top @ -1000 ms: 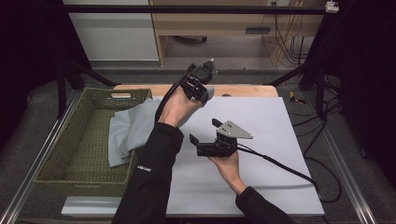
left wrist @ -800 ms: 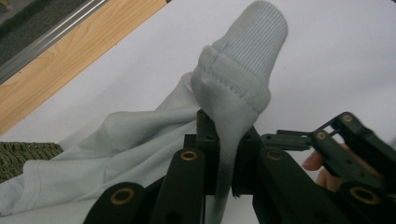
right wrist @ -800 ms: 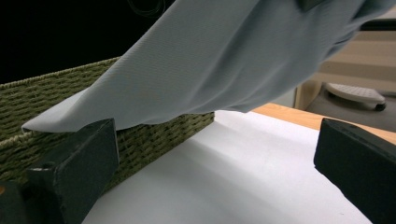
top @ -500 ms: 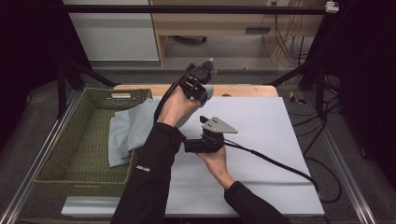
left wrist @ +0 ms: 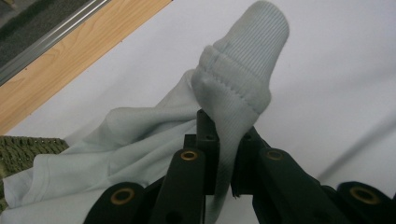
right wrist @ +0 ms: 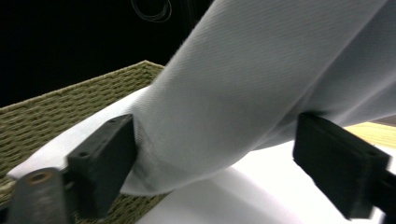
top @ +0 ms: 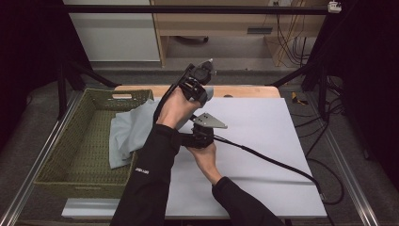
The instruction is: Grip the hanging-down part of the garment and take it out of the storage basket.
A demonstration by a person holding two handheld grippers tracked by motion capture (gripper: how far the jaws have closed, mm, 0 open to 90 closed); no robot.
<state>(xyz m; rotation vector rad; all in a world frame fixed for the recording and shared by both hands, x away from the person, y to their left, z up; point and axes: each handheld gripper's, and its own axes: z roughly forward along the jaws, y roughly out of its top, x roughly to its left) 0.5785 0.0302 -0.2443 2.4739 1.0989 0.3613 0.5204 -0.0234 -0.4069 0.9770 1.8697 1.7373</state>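
Fingers of left gripper (left wrist: pixel 224 154) clench shirt cuff (left wrist: pixel 238 79), raised; right gripper (right wrist: pixel 215 163) fingers spread.

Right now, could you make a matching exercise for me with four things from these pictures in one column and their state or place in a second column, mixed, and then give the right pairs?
Things:
1. left gripper
2. right gripper
3. pale blue long-sleeved cloth garment
4. olive green woven basket

States or places:
A. jaws wide apart, the sleeve between them
B. stands at the left edge of the white table top
C. shut on the ribbed cuff
D. hangs over the basket's rim onto the table

Pairs: 1-C, 2-A, 3-D, 4-B
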